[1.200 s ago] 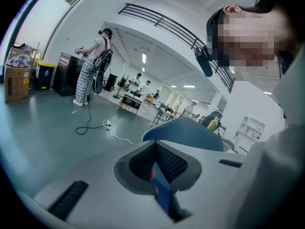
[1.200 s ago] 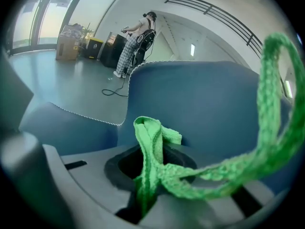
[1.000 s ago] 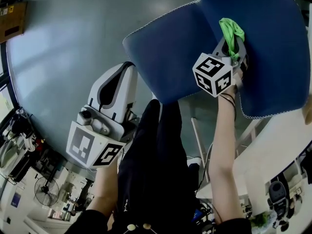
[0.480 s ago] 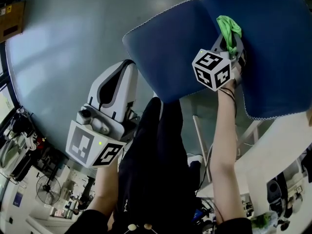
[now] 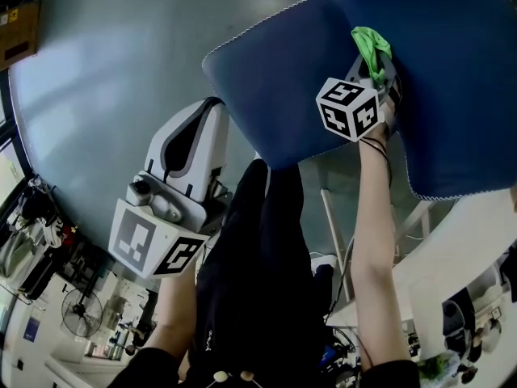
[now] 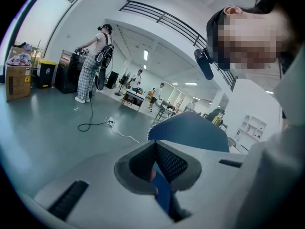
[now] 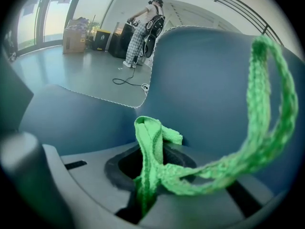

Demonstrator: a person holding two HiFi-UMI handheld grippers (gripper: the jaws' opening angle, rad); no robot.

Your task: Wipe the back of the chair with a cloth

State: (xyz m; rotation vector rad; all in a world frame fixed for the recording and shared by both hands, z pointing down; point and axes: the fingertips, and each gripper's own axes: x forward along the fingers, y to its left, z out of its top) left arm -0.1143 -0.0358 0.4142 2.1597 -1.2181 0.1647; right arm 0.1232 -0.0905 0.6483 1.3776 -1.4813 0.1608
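Cloth (image 5: 370,47) higher, perhaps against chair (image 5: 283,95).

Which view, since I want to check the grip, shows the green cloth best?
The right gripper view: the green cloth is large there, pinched in the jaws of the right gripper, a loop arching before the chair back. The head view shows only a small tuft above that gripper. The left gripper view shows none of it.
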